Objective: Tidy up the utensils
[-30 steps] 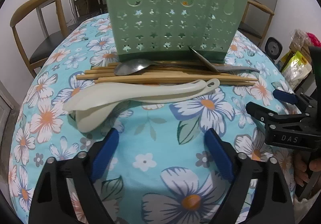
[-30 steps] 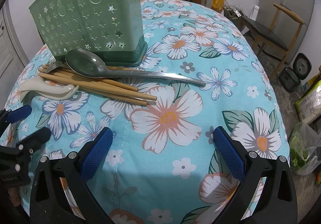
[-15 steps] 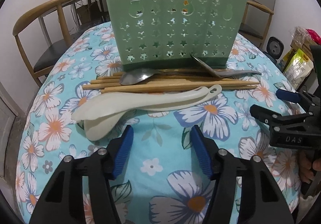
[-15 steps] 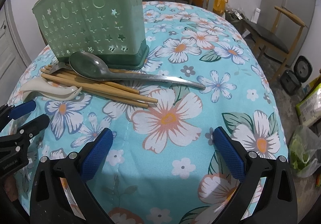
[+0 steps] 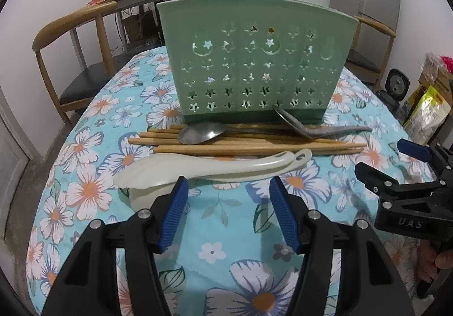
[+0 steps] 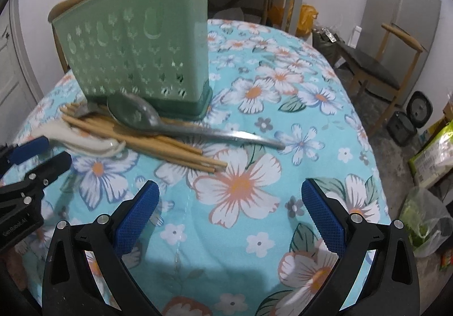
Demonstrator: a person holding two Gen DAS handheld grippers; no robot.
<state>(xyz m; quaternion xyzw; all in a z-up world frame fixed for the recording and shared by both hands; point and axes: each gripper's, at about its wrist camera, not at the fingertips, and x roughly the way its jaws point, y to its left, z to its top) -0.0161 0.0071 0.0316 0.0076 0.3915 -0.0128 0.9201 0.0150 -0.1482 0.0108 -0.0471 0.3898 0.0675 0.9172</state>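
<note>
Two grippers hover over a round table [image 5: 93,106] draped in a turquoise cloth printed with white flowers, and neither holds anything. The left gripper [image 5: 228,194] has its blue-padded jaws set moderately apart with only bare cloth between them, just short of the white plastic rice paddles [image 5: 203,169] that lie nearest to it. The right gripper [image 6: 230,200] has its jaws spread wide, also over bare cloth, near the tips of the wooden chopsticks [image 6: 170,143]. All the utensils lie in a loose heap on the cloth in front of a green utensil holder [image 5: 252,61], which stands upright toward the far side of the table and has star-shaped cut-outs in its wall. Against the holder's base lie the chopsticks, roughly parallel to its front wall, and across them rest two metal spoons: in the left wrist view one metal spoon [image 5: 203,132] has its bowl toward the left, and a second metal spoon [image 5: 311,126] points its handle to the right with its bowl tipped up against the holder's foot. The paddles lie stacked on the near side of the chopsticks. Whether anything is already inside the holder cannot be told. Wooden chairs [image 5: 70,33] stand around the table, and a grey cabinet [image 6: 405,4] stands by the wall.
</note>
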